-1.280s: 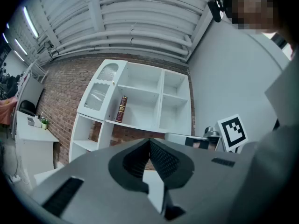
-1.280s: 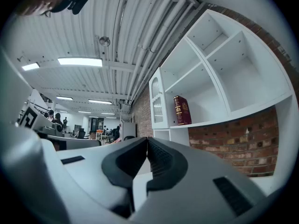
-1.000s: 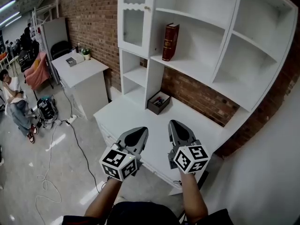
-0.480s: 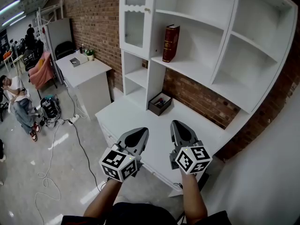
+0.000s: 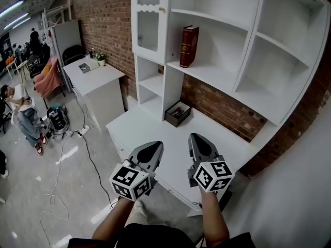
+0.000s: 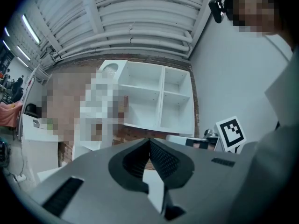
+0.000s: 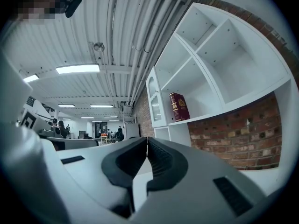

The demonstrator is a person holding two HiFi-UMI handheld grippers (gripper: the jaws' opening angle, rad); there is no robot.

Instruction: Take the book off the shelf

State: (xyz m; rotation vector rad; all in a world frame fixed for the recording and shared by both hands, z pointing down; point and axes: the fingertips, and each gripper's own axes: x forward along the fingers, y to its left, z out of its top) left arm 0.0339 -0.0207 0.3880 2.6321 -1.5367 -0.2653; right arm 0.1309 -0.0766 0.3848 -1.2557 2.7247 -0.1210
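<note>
- Right gripper (image 7: 147, 140) low in frame, jaws pressed together, nothing between.
- Beyond the tips, dark red book (image 7: 179, 107) standing on end on white shelf (image 7: 210, 112).
- Brick wall (image 7: 233, 134) beneath the shelf; ceiling light (image 7: 77, 69) at left.

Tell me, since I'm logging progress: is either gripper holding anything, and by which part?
Nothing is held. Left gripper and right gripper are shut, empty; the book stands untouched on the shelf.
</note>
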